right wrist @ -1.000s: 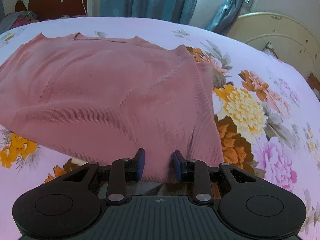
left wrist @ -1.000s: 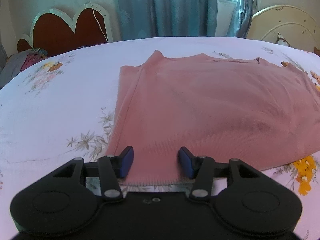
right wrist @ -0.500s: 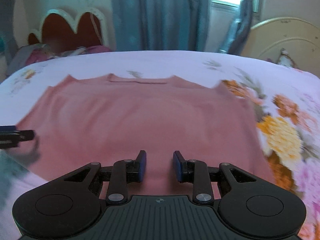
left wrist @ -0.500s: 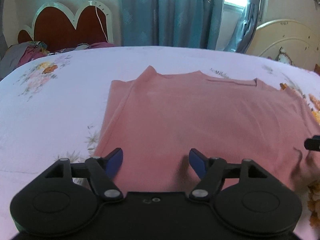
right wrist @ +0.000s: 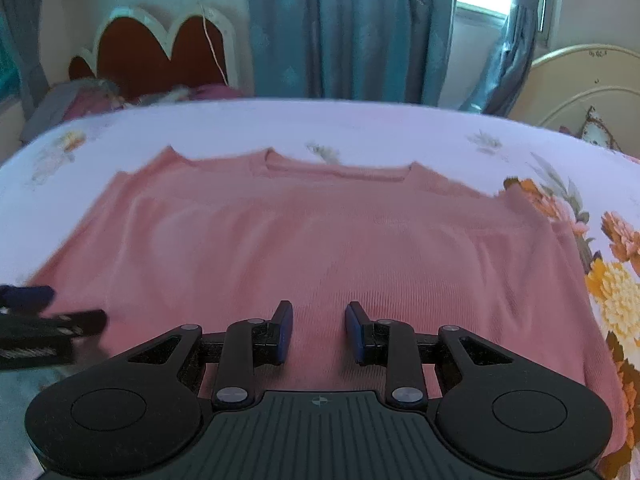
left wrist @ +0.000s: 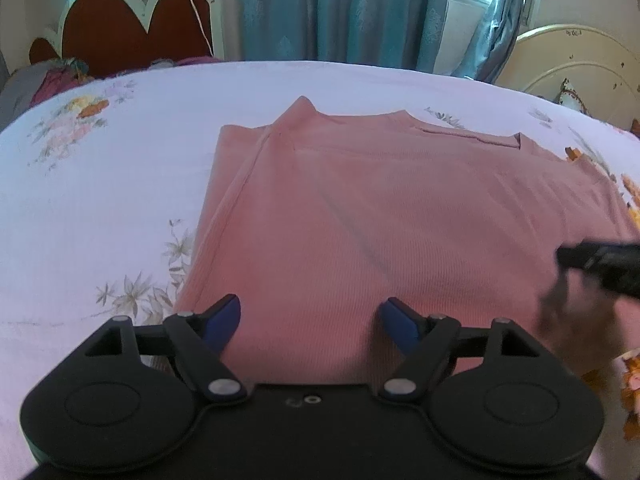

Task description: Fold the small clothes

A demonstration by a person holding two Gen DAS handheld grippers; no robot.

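A pink knit top lies spread flat on the bed, neckline at the far side, its left sleeve folded in. It also shows in the right wrist view. My left gripper is wide open and empty, just above the top's near hem at its left side. My right gripper is open and empty above the near hem, nearer the middle. Each gripper shows blurred at the edge of the other's view, the right one and the left one.
The bed has a white floral sheet with large orange flowers on the right. A red and white headboard and piled clothes are at the far left. Blue curtains and a cream headboard stand behind.
Both grippers have lifted off the near hem and swung toward the middle of the top. The left jaws opened wider. The right jaws stayed about as open.
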